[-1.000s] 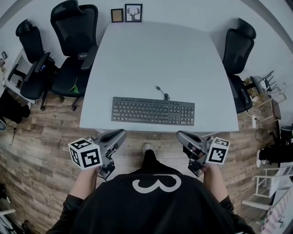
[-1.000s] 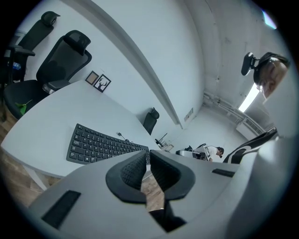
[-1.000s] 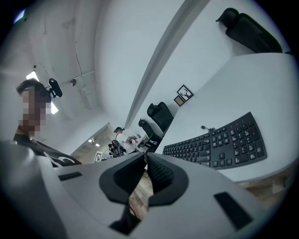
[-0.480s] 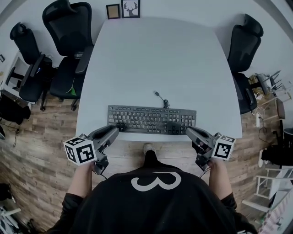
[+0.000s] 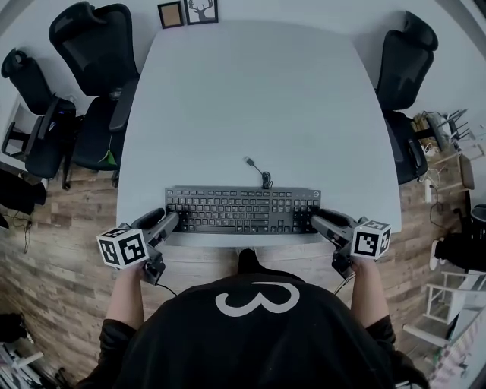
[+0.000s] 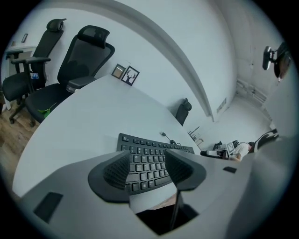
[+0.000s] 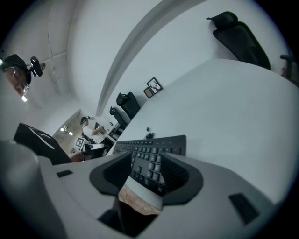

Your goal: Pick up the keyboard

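Observation:
A dark keyboard (image 5: 241, 210) lies along the near edge of the white table (image 5: 250, 99), and its cable (image 5: 258, 171) curls away behind it. My left gripper (image 5: 171, 222) is at the keyboard's left end and my right gripper (image 5: 317, 222) at its right end. Both have just been opening their jaws. In the left gripper view the keyboard (image 6: 145, 145) shows between the spread jaws of that gripper (image 6: 147, 161), with the pads clear of it. The right gripper view is alike: the keyboard (image 7: 156, 144) lies in the gap of the open gripper (image 7: 148, 164).
Black office chairs stand at the table's left (image 5: 91, 76) and right (image 5: 406, 68). Two small picture frames (image 5: 186, 11) lean at the table's far edge. Wooden floor (image 5: 61, 289) lies below the near edge, where the person stands close to the table.
Both grippers have come forward and down from in front of the table to the keyboard's two ends. Their jaws have gone from shut to open.

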